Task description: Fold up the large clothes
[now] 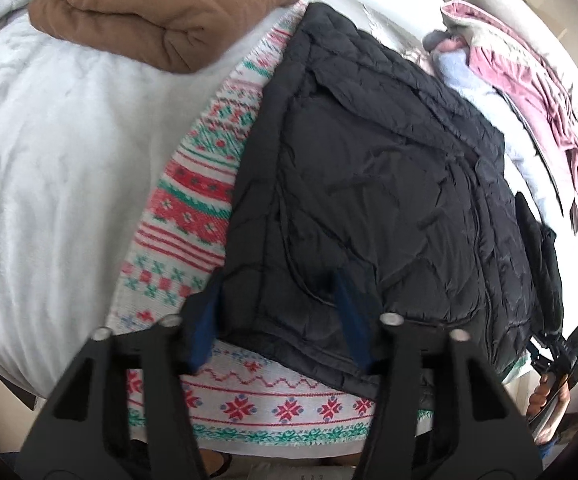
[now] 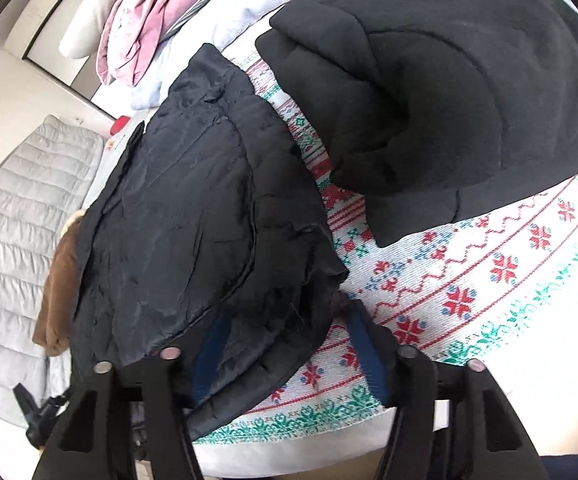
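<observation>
A black quilted jacket lies folded lengthwise on a red, green and white patterned blanket on the bed. My left gripper has its blue pads set on either side of the jacket's near left corner, and the puffy fabric fills the gap. In the right wrist view the same jacket runs away from me. My right gripper clasps its near right corner, where the hem is bunched between the pads. A hand holding the right gripper shows at the jacket's far side in the left wrist view.
A folded brown garment sits at the back left on the white duvet. A folded black fleece garment lies right of the jacket on the blanket. Pink and pale blue cloths are heaped by a pillow. The bed's edge is just below both grippers.
</observation>
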Tool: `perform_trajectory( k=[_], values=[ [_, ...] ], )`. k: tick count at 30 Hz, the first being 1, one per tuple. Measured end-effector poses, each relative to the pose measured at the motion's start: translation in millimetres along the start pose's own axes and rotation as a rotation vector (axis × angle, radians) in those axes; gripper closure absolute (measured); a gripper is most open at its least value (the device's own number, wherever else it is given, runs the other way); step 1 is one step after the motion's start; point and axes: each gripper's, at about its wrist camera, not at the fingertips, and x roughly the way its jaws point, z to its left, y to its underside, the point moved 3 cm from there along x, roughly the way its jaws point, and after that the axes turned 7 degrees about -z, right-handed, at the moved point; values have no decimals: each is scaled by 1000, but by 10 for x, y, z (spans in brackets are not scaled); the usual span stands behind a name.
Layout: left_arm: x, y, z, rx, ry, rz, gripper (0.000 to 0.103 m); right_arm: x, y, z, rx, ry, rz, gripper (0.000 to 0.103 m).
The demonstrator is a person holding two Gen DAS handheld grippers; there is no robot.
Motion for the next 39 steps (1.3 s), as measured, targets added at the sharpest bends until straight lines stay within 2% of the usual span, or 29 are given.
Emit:
perform_trajectory(
  k=[10, 11, 12, 13, 14, 15, 20, 28, 32, 36, 39],
  values=[
    [57, 42, -68, 0, -1, -6, 51, 96, -78, -12, 51, -40, -16, 51],
    [50, 50, -90, 12, -8, -14, 51, 99, -75, 20, 41, -48, -19, 59],
    [46, 53, -103, 24, -12, -19, 59, 122, -82, 51, 31, -52, -17, 72],
    [43, 59, -124, 39, -20, -26, 69, 132, -83, 77, 21, -55, -17, 79],
    [40, 64, -146, 52, -31, -30, 82, 132, -86, 89, 17, -56, -20, 91],
    [26, 65, -165, 62, -40, -41, 89, 119, -95, 111, 9, -65, -28, 93],
    [-116, 51, -207, 65, -36, -88, 94, -77, -129, 196, -39, -105, -95, 97],
    [-307, 112, -230, 42, -28, -97, 95, -403, -133, 298, -91, -167, -167, 98],
    [-459, 135, -207, 40, -28, -120, 96, -606, 16, 308, -105, -200, -194, 98],
    [-666, 161, -144, -4, 7, -144, 96, -778, 177, 203, -54, -275, -209, 99],
    [-799, 199, -135, -32, 28, -152, 97, -972, 256, 181, -20, -365, -240, 99]
  ],
)
